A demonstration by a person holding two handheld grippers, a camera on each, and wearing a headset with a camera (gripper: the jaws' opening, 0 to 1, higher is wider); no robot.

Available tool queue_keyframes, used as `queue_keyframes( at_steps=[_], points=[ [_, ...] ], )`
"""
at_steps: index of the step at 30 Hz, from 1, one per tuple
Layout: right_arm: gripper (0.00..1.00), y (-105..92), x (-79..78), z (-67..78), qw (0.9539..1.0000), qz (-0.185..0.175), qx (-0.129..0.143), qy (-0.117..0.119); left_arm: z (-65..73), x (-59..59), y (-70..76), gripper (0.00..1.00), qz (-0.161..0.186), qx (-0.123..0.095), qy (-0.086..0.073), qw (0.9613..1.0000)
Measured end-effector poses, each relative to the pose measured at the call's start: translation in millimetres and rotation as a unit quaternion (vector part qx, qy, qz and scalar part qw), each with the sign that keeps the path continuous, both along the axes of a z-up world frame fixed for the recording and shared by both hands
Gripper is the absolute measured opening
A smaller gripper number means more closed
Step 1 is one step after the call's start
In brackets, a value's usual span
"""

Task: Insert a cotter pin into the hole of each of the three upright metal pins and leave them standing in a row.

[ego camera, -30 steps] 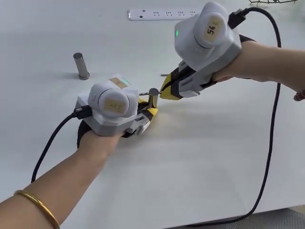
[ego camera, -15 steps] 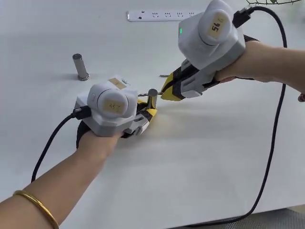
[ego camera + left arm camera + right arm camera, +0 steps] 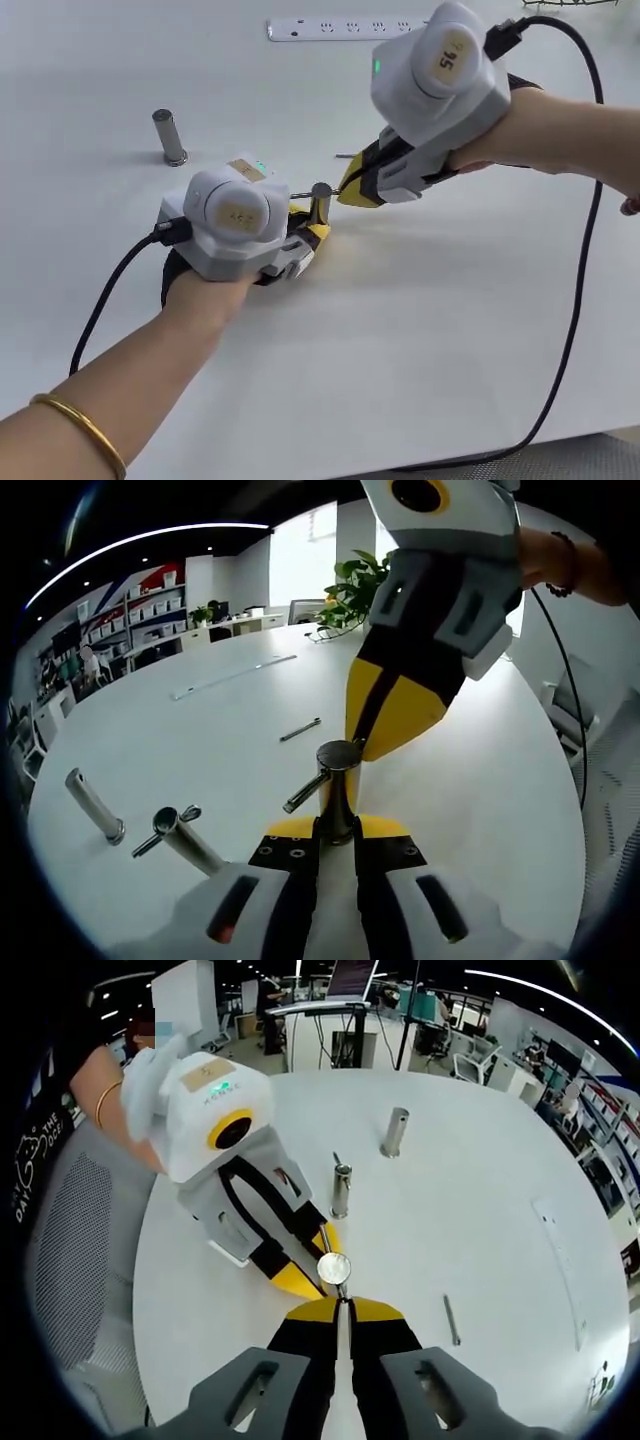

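**A:** Head view, counts pls?
**B:** I get 2 metal pins upright on the table [image 3: 420,330]: the held pin [image 3: 321,200] btwn the grippers, and a bare pin [image 3: 170,137] well apart to the left. 1 loose cotter pin [image 3: 343,157] lies flat beyond them. The left gripper [image 3: 312,232] is clamped on the held pin's shaft. The right gripper [image 3: 345,192] has its tip at the pin's head.
**A:** Left gripper view?
**B:** 3 pins here. It adds a fitted pin [image 3: 185,837] w/ a second cotter pin [image 3: 188,813] through its hole, btwn the held and bare ones. Another cotter pin [image 3: 305,792] sticks out of the held pin's hole.
**A:** Right gripper view?
**B:** 3 pins in a rough line. My right jaws are pressed together on that cotter pin's end, at the held pin's top. Cotter pins: 3 total, 2 in pins and 1 loose.
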State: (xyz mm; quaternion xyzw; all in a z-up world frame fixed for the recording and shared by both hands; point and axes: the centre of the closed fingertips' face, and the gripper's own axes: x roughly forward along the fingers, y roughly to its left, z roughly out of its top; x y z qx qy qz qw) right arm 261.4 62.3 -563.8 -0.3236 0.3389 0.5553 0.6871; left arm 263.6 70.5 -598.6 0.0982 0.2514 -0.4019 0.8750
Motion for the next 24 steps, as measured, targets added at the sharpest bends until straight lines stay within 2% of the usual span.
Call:
queue_keyframes(
  at_steps=[12,15,17,20,24],
  points=[
    [0.0,1.6,1.9,-1.8,1.0,-0.003,0.003,0.007,-0.1,-0.2,0.1,0.11,0.0,0.0,0.0,1.0],
    [0.1,3.5,1.2,-0.9,0.9999,-0.008,0.008,0.009,0.0,-0.1,0.1,0.11,-0.001,0.0,0.0,1.0],
    [0.12,6.9,2.6,2.1,0.9997,-0.014,0.02,0.008,0.0,-0.1,0.2,0.11,-0.001,0.0,0.0,1.0],
    [0.14,15.1,1.9,5.0,0.9983,-0.024,0.049,0.022,0.0,-0.1,0.3,0.11,0.0,0.0,0.0,1.0],
    [0.16,19.1,0.6,2.9,0.9979,-0.021,0.055,0.026,0.2,-0.2,0.3,0.11,0.0,0.0,0.0,1.0]
  ],
)
